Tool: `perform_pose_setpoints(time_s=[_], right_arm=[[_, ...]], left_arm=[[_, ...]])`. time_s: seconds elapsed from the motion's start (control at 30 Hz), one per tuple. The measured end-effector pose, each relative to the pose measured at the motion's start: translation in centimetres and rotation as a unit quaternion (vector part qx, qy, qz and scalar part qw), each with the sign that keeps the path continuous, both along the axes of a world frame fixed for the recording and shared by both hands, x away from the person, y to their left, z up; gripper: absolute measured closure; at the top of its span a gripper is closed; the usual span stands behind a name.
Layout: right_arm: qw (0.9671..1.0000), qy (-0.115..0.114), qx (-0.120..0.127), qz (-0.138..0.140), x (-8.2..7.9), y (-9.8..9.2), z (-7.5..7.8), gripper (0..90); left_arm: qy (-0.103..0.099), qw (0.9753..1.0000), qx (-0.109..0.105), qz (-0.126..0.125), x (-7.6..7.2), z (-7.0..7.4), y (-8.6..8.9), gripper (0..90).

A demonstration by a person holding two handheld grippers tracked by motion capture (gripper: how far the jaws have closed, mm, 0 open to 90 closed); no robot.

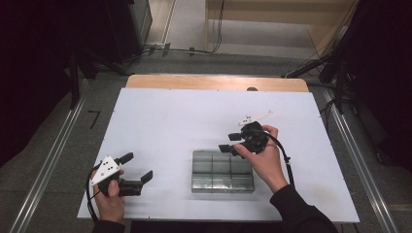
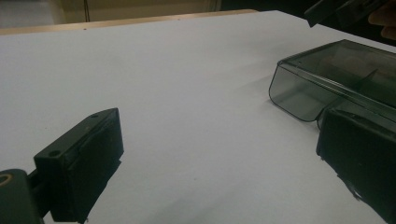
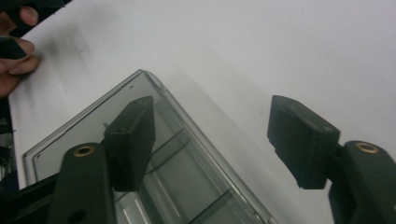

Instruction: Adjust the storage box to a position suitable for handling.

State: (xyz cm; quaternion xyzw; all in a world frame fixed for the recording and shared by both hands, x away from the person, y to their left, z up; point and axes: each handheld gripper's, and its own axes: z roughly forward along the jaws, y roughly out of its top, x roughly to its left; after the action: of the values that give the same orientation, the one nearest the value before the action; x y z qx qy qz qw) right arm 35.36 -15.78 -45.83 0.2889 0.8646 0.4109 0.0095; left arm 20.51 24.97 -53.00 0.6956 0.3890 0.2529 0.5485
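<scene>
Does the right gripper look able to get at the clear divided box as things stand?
Probably yes: the right gripper hangs open at the far right corner of the clear divided box, and nothing lies between them on the white table.

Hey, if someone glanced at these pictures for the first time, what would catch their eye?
A smoky clear plastic box with compartments sits closed on the white table, near its front edge. The right tongs hover open over its far right corner, while the left tongs wait open, well apart at the left.
</scene>
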Motion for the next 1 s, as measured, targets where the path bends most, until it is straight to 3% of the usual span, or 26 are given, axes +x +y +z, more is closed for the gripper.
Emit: perform_pose_setpoints(time_s=[0.47, 0.83, 1.0], right_arm=[[0.9991, -0.034, 0.023, -0.013, -2.7, -3.1, -0.1, 0.0], [0.9954, -0.071, 0.042, -0.050, -5.0, -5.7, -0.3, 0.0], [0.9937, -0.075, 0.057, -0.061, -6.0, -7.0, -0.4, 0.0]], left_arm=[[0.002, 1.0000, 0.003, 0.004, 0.1, 0.0, 0.0, 0.8], [0.003, 0.9999, 0.010, 0.003, 0.0, 0.0, -0.1, 0.8], [0.004, 0.9999, 0.016, 0.004, 0.1, 0.0, -0.2, 0.8]])
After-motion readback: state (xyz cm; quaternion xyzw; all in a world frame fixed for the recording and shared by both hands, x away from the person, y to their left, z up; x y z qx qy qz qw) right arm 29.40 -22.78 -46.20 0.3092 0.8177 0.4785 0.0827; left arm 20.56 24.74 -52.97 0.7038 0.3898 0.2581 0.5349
